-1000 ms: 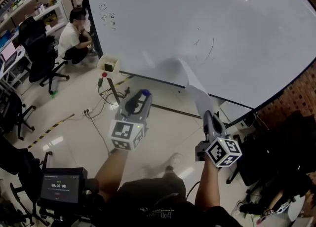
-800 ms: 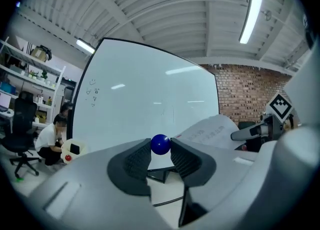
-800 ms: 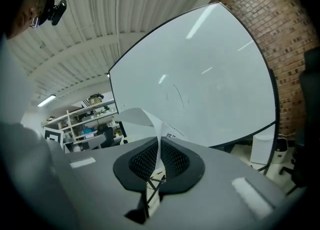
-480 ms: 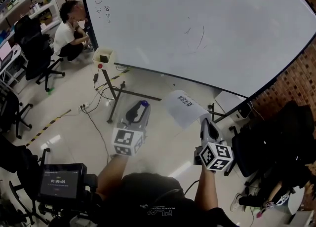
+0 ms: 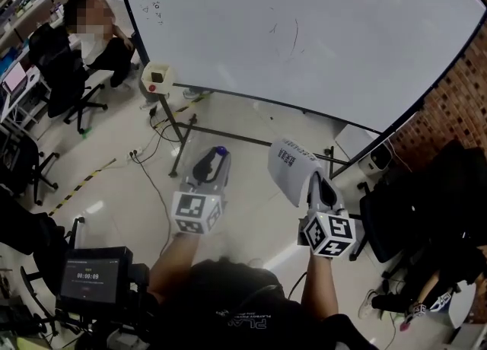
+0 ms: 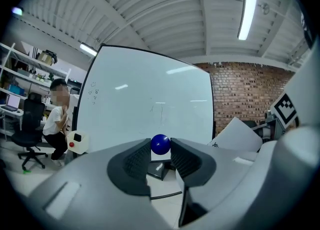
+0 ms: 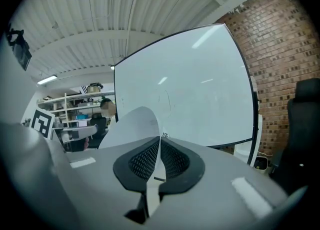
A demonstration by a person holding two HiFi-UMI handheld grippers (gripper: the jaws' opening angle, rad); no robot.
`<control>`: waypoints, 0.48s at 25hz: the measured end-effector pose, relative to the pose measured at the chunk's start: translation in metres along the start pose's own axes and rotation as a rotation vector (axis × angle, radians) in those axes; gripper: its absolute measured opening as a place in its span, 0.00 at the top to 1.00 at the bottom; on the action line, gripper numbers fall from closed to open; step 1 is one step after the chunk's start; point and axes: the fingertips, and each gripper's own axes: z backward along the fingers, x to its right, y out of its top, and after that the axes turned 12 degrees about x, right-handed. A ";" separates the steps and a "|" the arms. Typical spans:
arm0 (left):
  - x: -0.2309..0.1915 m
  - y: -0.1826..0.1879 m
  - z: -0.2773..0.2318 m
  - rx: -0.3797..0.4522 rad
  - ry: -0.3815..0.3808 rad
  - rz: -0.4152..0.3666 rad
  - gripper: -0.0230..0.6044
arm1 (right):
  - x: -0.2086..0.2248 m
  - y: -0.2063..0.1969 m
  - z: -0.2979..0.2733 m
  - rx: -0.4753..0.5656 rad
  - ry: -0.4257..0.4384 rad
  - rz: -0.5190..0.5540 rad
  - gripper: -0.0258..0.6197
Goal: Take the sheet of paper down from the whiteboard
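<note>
The sheet of paper [image 5: 291,172] is off the whiteboard [image 5: 319,29], pinched in the right tool [image 7: 160,146].
Only the right tool view shows its jaws shut tight on the sheet's edge. Only the left tool [image 6: 161,150] view clearly shows a blue ball [image 6: 160,144] squeezed between its jaws. In the head view the white sheet curls toward 11 o'clock from its tool. Its dark print is probably words, too small to read.

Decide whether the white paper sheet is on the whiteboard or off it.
Off. The white paper sheet curls free, pinched in the right tongs, clear of the large white whiteboard.
</note>
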 end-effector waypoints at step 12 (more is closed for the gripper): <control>0.020 0.022 0.004 0.041 0.005 -0.041 0.77 | 0.003 0.033 0.015 0.100 -0.015 0.085 0.94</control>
